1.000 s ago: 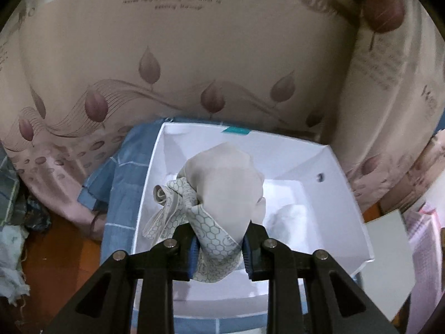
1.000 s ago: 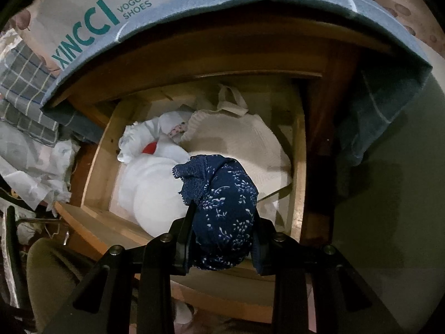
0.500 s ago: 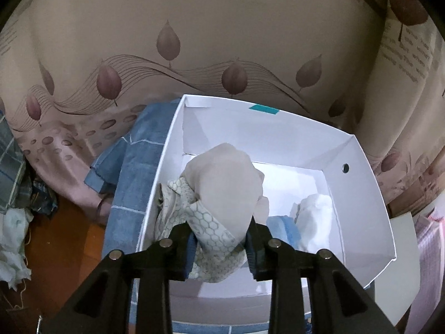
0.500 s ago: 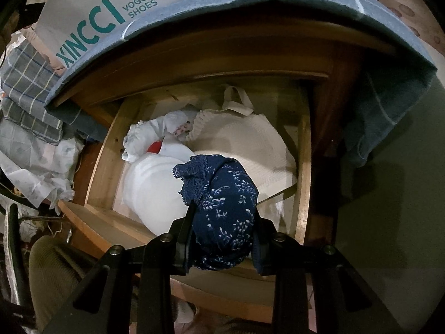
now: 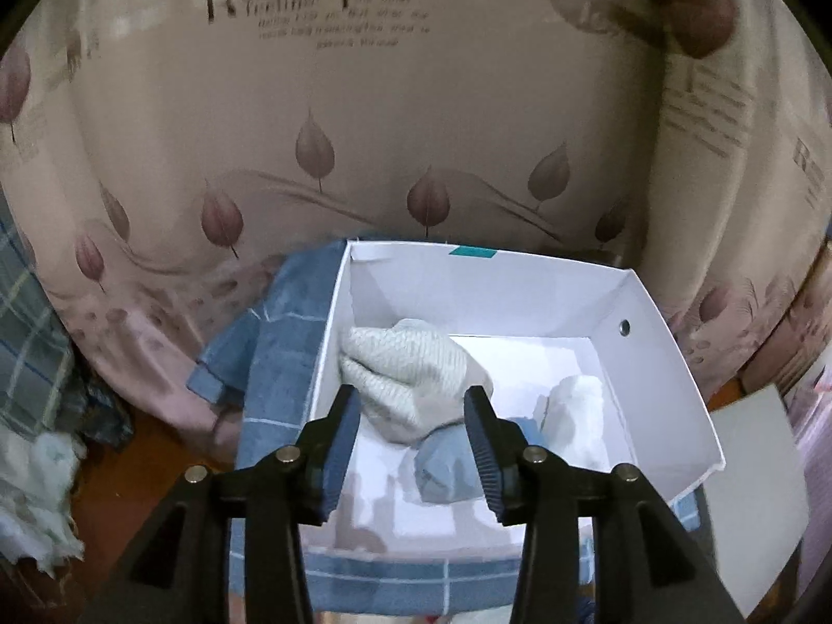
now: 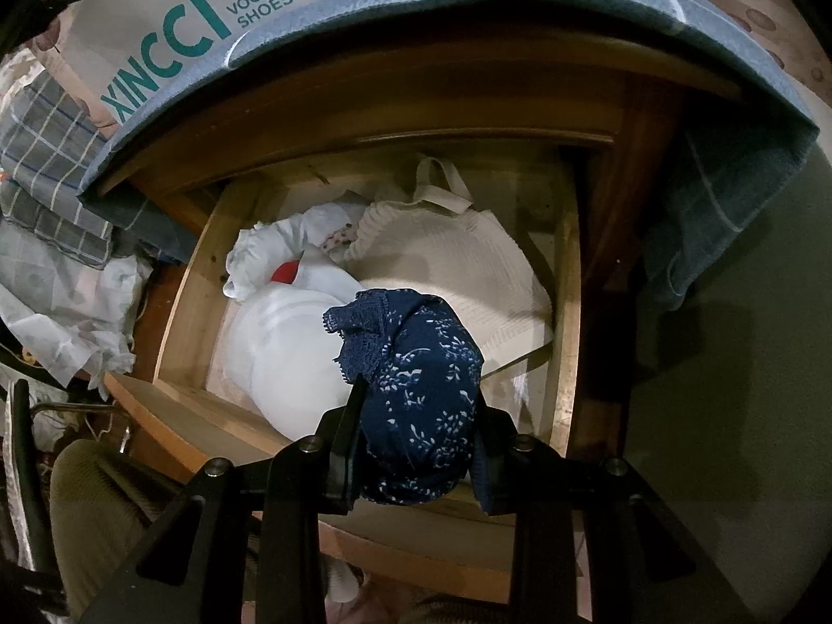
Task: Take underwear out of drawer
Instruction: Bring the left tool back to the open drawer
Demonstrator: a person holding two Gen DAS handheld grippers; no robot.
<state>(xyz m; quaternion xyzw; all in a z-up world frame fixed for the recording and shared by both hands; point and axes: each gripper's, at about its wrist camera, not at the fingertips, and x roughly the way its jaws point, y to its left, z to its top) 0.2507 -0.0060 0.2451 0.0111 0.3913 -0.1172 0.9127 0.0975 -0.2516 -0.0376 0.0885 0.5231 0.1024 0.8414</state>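
Note:
My left gripper (image 5: 413,405) hovers over a white box (image 5: 671,359), its jaws opening and nothing pressed between the pads. A beige patterned piece of underwear (image 5: 411,379) lies loose in the box just beyond the fingertips, beside a light blue piece (image 5: 447,463) and a white one (image 5: 577,405). My right gripper (image 6: 418,405) is shut on a navy floral lace underwear (image 6: 421,390), held above the open wooden drawer (image 6: 195,286). White garments (image 6: 286,359) and a cream knitted piece (image 6: 452,260) lie in the drawer.
The box rests on a blue checked cloth (image 5: 281,359) against a leaf-print bedsheet (image 5: 364,130). A shoe-box lid (image 6: 197,26) and that blue cloth (image 6: 728,192) overhang the drawer. Crumpled fabric (image 6: 62,286) lies left; a person's knee (image 6: 93,515) is at lower left.
The left gripper let go of the beige underwear, which dropped into the white box, and its jaws widened as it drew back. The right gripper stayed still, holding the navy underwear.

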